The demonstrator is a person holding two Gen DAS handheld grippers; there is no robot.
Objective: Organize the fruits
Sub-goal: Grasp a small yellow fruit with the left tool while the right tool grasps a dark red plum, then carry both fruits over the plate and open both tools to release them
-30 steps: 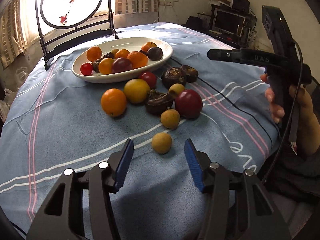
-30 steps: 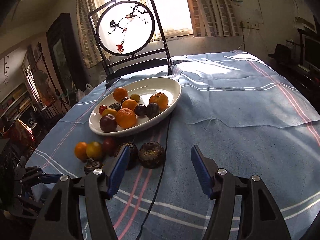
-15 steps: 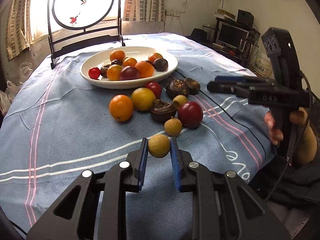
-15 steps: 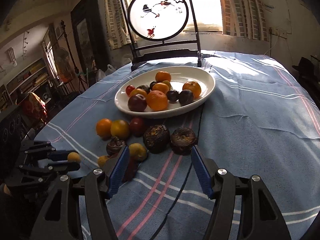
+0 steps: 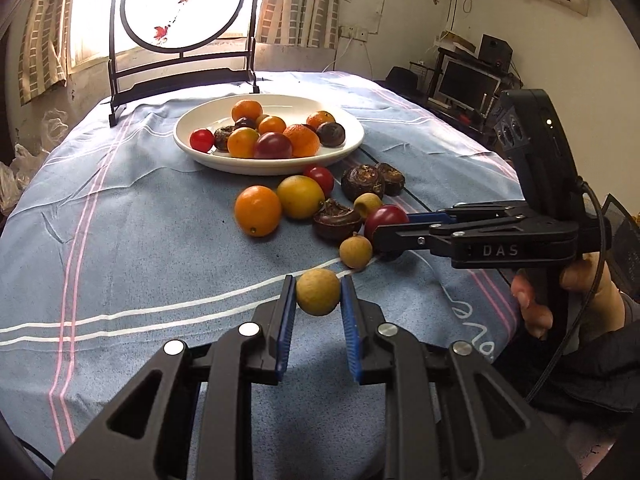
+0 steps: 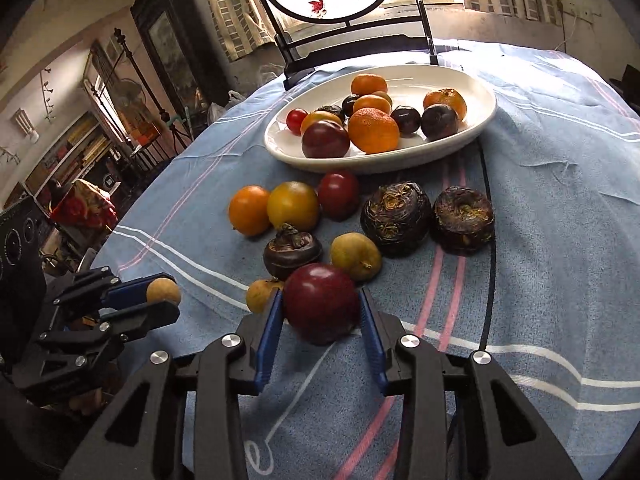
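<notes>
My left gripper (image 5: 318, 285) is shut on a small tan longan (image 5: 318, 292), held just above the blue cloth; it also shows at the left of the right wrist view as the left gripper (image 6: 162, 298). My right gripper (image 6: 322, 306) has its jaws closing on a dark red plum (image 6: 322, 300), with the blue pads against both its sides. Around the plum lie loose fruit: an orange (image 6: 249, 210), a yellow fruit (image 6: 293, 205), another longan (image 5: 355, 252) and several dark water chestnuts (image 6: 396, 218). Behind them the white oval plate (image 6: 400, 162) holds several fruits.
A framed round screen (image 5: 180, 8) stands at the table's far edge. A black cable (image 6: 486, 240) runs across the cloth to the right of the fruit. A person's hand (image 5: 536, 308) holds the right gripper's handle at the near right table edge.
The left jaws shut on the longan and raised it a little. The right gripper swung left and down over the loose fruit, and its jaws narrowed around the red plum.
</notes>
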